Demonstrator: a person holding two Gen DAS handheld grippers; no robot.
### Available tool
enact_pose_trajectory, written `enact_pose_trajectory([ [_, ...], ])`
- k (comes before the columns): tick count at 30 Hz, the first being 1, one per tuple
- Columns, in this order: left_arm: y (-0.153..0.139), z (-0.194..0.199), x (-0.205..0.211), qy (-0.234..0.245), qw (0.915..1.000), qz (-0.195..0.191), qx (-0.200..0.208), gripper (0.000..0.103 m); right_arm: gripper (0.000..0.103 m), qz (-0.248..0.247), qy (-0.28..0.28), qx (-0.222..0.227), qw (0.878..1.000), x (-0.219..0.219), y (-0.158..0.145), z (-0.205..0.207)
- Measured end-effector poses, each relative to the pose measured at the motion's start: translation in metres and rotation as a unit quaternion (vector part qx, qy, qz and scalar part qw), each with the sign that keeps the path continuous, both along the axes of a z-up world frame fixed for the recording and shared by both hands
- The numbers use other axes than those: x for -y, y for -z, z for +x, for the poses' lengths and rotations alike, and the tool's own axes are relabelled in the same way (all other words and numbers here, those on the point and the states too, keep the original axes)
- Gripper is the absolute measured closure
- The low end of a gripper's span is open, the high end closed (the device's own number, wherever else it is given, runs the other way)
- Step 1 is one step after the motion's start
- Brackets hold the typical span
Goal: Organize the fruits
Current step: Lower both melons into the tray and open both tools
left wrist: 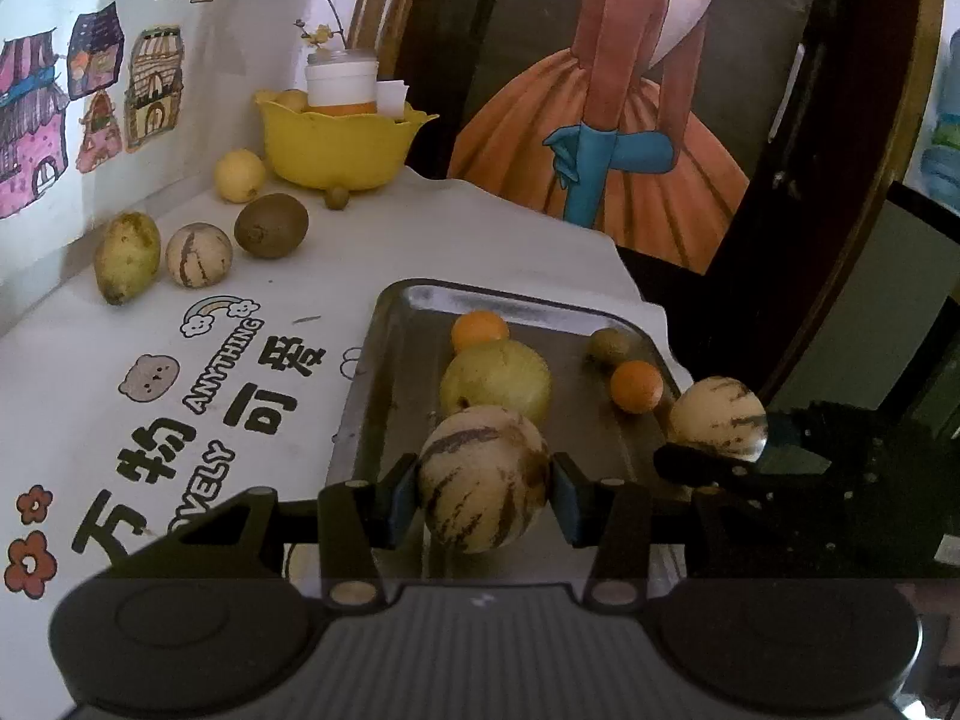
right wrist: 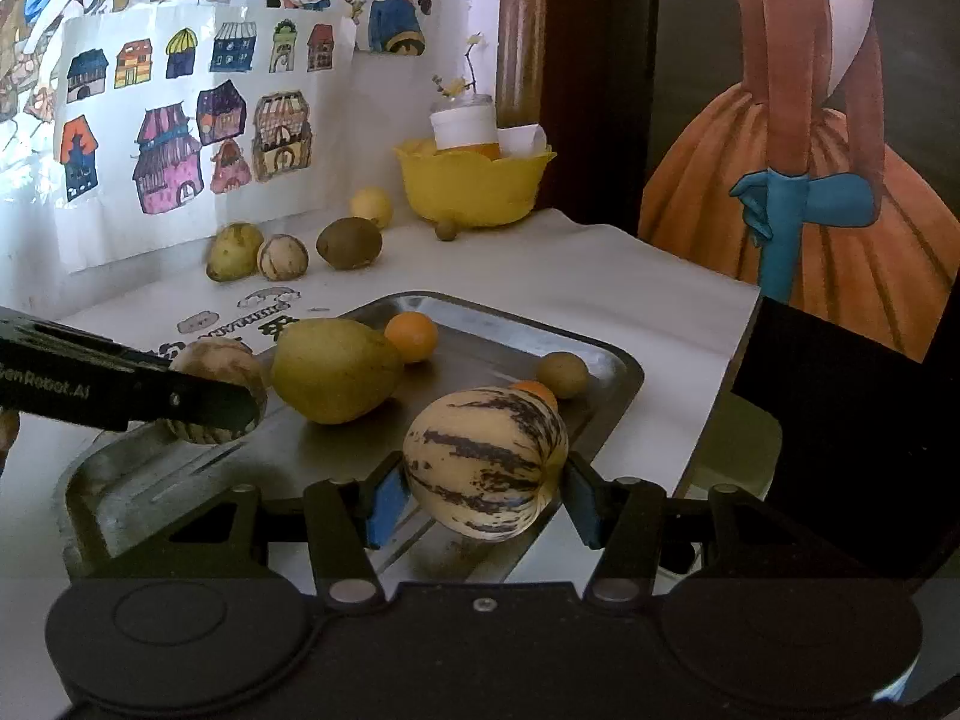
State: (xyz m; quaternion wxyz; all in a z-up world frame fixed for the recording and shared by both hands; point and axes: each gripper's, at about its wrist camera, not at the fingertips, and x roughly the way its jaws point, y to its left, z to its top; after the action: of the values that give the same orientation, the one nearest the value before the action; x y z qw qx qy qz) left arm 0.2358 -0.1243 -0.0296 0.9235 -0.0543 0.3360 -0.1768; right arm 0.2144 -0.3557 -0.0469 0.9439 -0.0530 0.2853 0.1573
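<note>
My left gripper (left wrist: 483, 489) is shut on a cream pepino melon with purple stripes (left wrist: 483, 468), held over the near end of a metal tray (left wrist: 384, 360). My right gripper (right wrist: 486, 480) is shut on a second striped pepino (right wrist: 486, 456) above the tray's (right wrist: 606, 360) near right part. A yellow-green pear-like fruit (left wrist: 495, 381), two small oranges (left wrist: 480, 329) (left wrist: 637, 385) and a small brown-green fruit (left wrist: 609, 345) lie in the tray. The right-hand pepino (left wrist: 717, 417) shows at the tray's right rim in the left wrist view.
At the back stands a yellow bowl (left wrist: 336, 144) holding a white jar. A lemon (left wrist: 239, 175), a kiwi (left wrist: 271, 233), a third striped pepino (left wrist: 198, 255), a mango (left wrist: 127, 257) and a small brown fruit (left wrist: 337, 198) lie on the white cloth. The table edge (right wrist: 726, 372) drops off on the right.
</note>
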Motion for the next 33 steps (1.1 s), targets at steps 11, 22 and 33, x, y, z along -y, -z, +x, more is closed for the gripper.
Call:
enact_pose_trajectory([
  [11, 0.007, 0.003, 0.002, 0.006, 0.9999, 0.015, -0.004, 0.053, 0.047, -0.013, -0.009, 0.003, 1.0, -0.009, 0.006, 0.006],
  [22, 0.012, 0.006, 0.001, 0.006, 0.9997, 0.022, -0.013, 0.053, 0.046, -0.053, -0.017, 0.018, 0.998, -0.018, 0.009, 0.006],
  [33, 0.014, 0.007, -0.001, -0.001, 0.9998, 0.013, -0.016, 0.052, 0.046, -0.084, -0.018, 0.034, 0.996, -0.026, 0.015, 0.003],
])
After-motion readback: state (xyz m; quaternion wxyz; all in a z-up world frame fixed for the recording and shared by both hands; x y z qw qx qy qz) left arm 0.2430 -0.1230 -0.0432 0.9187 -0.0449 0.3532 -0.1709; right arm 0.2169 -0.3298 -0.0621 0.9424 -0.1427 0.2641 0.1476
